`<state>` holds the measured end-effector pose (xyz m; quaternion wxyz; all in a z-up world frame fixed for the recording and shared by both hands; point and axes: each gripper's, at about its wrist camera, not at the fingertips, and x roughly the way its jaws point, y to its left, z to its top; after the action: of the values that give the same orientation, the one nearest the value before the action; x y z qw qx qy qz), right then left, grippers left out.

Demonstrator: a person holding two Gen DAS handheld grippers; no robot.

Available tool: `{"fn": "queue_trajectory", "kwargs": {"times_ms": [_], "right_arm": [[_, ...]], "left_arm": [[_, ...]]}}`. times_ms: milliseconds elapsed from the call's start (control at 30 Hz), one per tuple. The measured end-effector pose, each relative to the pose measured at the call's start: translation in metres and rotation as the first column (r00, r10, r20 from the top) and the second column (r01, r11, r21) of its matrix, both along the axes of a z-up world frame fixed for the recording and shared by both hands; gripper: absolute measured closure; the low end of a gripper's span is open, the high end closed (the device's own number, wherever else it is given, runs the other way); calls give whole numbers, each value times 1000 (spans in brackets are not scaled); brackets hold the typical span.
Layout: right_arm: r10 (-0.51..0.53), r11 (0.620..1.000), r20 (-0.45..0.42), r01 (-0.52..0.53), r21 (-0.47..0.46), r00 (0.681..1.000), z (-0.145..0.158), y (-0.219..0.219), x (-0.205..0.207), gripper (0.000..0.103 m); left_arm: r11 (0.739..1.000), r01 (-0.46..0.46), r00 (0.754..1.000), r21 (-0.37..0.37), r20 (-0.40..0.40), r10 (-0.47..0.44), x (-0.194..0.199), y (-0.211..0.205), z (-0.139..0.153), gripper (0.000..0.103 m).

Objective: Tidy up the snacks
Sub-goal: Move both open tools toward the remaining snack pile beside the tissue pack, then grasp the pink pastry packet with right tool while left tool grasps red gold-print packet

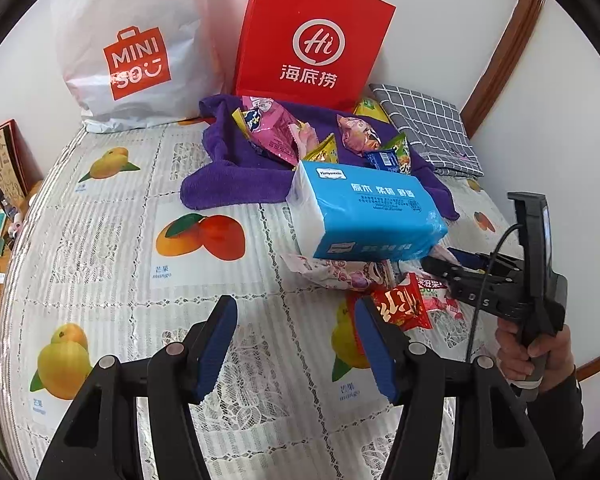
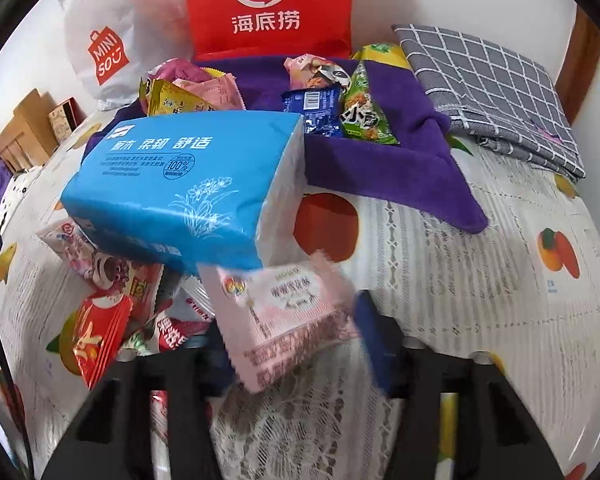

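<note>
A purple towel at the table's back holds several snack packets. A blue tissue pack lies in front of it, over a pile of loose packets. My left gripper is open and empty, hovering over the tablecloth left of the pile. My right gripper has a pale pink snack packet between its fingers, blurred by motion; the grip itself is unclear. The right gripper also shows in the left wrist view, beside the pile.
A red Haidilao paper bag and a white Miniso bag stand against the back wall. A folded grey checked cloth lies at the back right. The fruit-print tablecloth covers the table.
</note>
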<state>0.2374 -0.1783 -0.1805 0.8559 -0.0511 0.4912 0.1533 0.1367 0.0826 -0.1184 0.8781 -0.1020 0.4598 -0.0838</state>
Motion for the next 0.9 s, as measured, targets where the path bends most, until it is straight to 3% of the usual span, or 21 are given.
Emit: {"fn": "queue_trajectory", "kwargs": {"times_ms": [467,633,900], "right_arm": [[-91,990,35,86,112,995,26,-44,-47,59],[-98,995,83,94,43,992,25,-49,-60,59],[-99,992,62,94,80,993,16,-59,-65,59]], "left_arm": [[999,25,999,-32,-28,-26,4,-21,-13,44],[999,34,998,-35,-47,-35,14,-32,-21,44],[990,96,989,-107,-103,-107,28,-63,-38,44]]}}
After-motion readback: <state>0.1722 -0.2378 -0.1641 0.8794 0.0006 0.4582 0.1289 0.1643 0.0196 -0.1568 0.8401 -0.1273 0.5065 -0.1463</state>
